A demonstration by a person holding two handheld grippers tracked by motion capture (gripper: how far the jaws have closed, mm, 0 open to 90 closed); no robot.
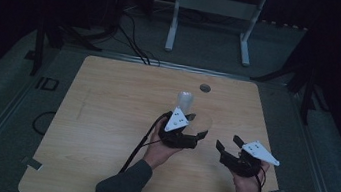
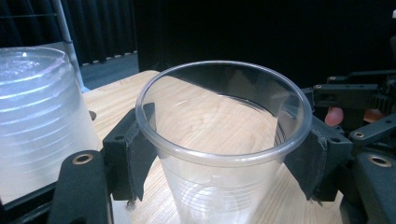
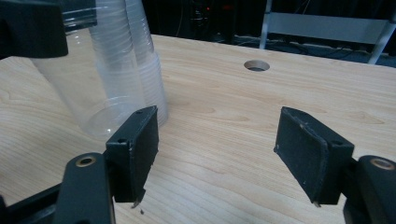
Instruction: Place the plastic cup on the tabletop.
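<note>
Left tongs (image 2: 224,154) pinch the thin clear plastic cup (image 2: 224,135) below its rim; light, crushable, so grip gently. Right tongs (image 3: 217,154) spread, empty.

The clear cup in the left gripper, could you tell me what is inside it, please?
The cup looks empty: wood grain of the table shows through its wall. Its bottom is cut off by the picture's lower edge.

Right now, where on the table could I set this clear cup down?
The table lies bare left of the left gripper, which holds the clear cup, and beyond the cup stack toward the round hole. It is crowded between the stack and right gripper.
</note>
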